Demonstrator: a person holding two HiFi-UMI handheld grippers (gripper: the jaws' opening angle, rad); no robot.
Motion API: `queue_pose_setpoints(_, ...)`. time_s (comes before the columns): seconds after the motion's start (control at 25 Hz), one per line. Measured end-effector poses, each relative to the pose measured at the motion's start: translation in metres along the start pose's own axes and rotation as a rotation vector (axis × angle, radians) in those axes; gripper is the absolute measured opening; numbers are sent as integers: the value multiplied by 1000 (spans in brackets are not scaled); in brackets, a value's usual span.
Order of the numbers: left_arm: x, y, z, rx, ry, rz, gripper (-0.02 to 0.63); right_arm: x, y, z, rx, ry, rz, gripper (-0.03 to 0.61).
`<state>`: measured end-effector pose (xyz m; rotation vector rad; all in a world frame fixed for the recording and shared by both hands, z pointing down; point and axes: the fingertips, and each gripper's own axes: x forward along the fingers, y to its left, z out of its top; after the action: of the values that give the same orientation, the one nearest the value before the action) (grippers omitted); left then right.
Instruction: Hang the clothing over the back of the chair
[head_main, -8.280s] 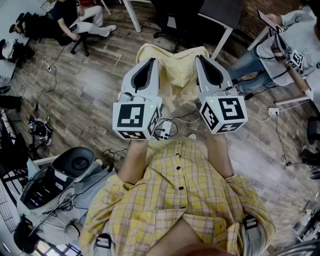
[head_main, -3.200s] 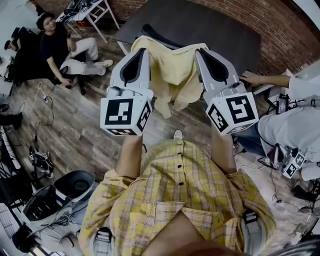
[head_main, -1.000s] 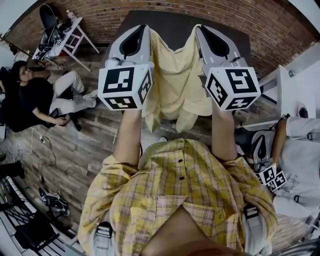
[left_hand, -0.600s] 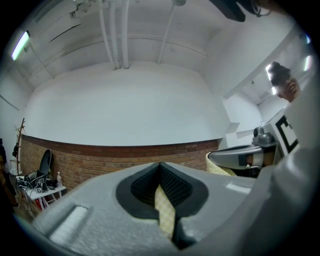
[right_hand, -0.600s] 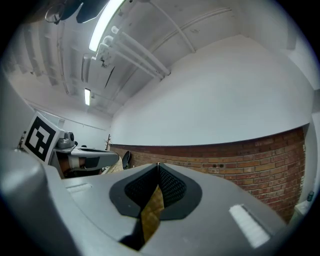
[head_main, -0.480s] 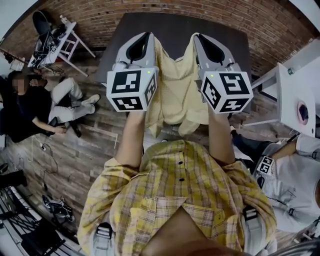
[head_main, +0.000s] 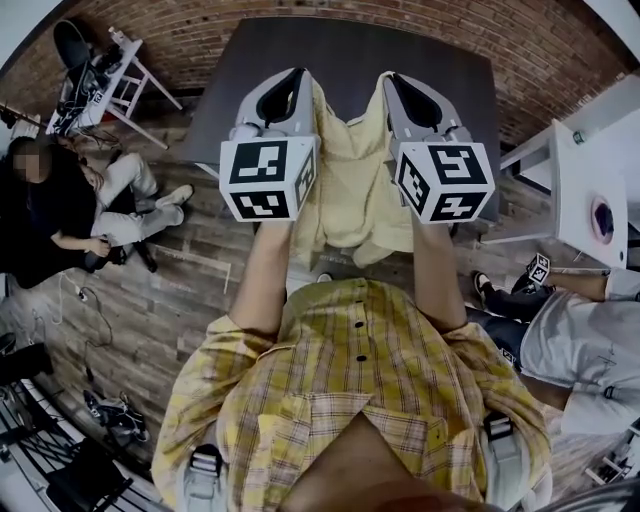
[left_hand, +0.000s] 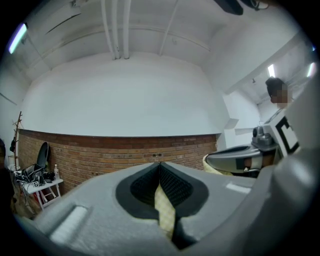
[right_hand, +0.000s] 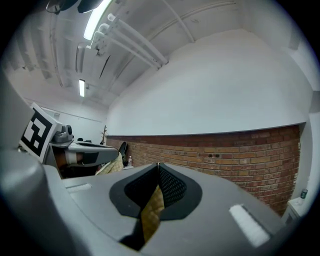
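A pale yellow garment (head_main: 352, 185) hangs between my two grippers, held up in front of me over a dark table. My left gripper (head_main: 300, 78) is shut on the garment's left edge; the cloth (left_hand: 164, 215) shows pinched between its jaws in the left gripper view. My right gripper (head_main: 385, 80) is shut on the right edge, with a yellow strip of cloth (right_hand: 151, 212) caught between its jaws. Both grippers point level toward a brick wall. No chair shows in any view.
A dark table (head_main: 345, 55) stands against the brick wall (head_main: 520, 40) just beyond the grippers. A white desk (head_main: 590, 190) is at the right, a small white cart (head_main: 100, 75) at the far left. One person (head_main: 60, 205) sits on the floor at left; another person (head_main: 570, 340) is at right.
Both grippers have sunk with the garment and stand nearer the table. The person at the right has shifted further into view.
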<state>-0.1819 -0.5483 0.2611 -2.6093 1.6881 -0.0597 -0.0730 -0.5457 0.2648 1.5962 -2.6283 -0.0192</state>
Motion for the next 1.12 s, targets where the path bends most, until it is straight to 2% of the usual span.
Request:
queue_pose_setpoints(0.16, 4, -1, -7, 4, 26, -4, 5, 4, -2, -9, 3, 25, -5, 12)
queue_pose_setpoints(0.48, 9, 0, -31, 21, 137, -28, 6, 11, 4, -30, 16, 101, 27, 17)
queue_pose_setpoints(0.6, 8, -3, -37, 27, 162, -18, 6, 9, 2, -39, 24, 132, 21, 69)
queue_pose_setpoints(0.68, 7, -2, -43, 29, 180, -11, 41, 8, 2, -46, 25, 160, 22, 109)
queue_pose_setpoints(0.76, 5, -2, -45, 32, 187, -9, 69, 6, 4, -51, 25, 183, 27, 132)
queue_pose_setpoints(0.92, 2, -7, -46, 32, 188, -9, 69, -1, 7, -56, 27, 205, 43, 147)
queue_pose_setpoints(1.12, -5, -15, -44, 26, 181, -7, 69, -11, 12, -49, 28, 182, 48, 146)
